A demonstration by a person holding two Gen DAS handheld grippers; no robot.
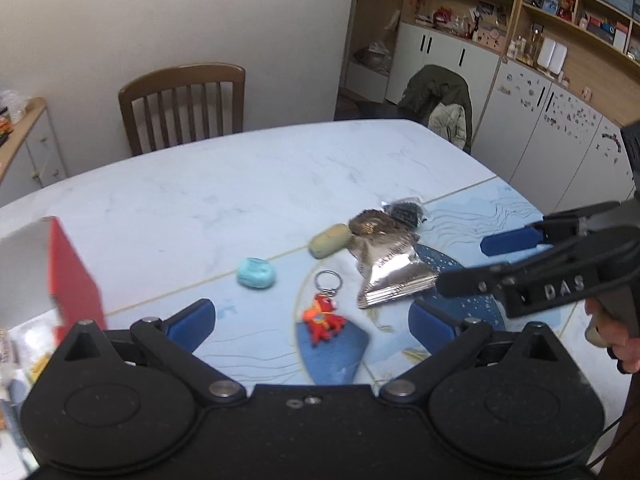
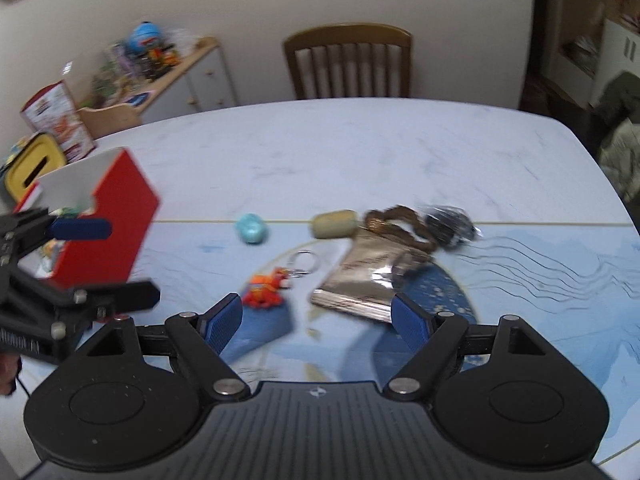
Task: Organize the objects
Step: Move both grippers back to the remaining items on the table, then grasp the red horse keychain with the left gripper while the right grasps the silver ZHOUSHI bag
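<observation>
Left wrist view, left to right: red box [image 1: 72,280] with white inner walls at the left edge of the frame, on the table [image 1: 200,184]. Left gripper [image 1: 312,320] at bottom centre, jaws spread wide, nothing between its blue pads, hovering above the table. Teal lump [image 1: 256,273] at centre, red crab keychain [image 1: 323,318] just below and right of it, lying between the spread fingers. Olive-tan oblong [image 1: 330,240] right of the teal lump, touching the silver foil packet [image 1: 390,272]; a dark packet [image 1: 406,210] sits behind the foil one. Right gripper [image 1: 472,264] enters from the right edge, jaws apart, empty.

Right wrist view: left gripper at left edge in front of the red box [image 2: 116,216], jaws parted. Right gripper [image 2: 318,320] at bottom centre, released, keychain [image 2: 266,290] and foil packet [image 2: 368,280] lying ahead of its pads. Wooden chair [image 2: 348,64] at top centre behind the table.
</observation>
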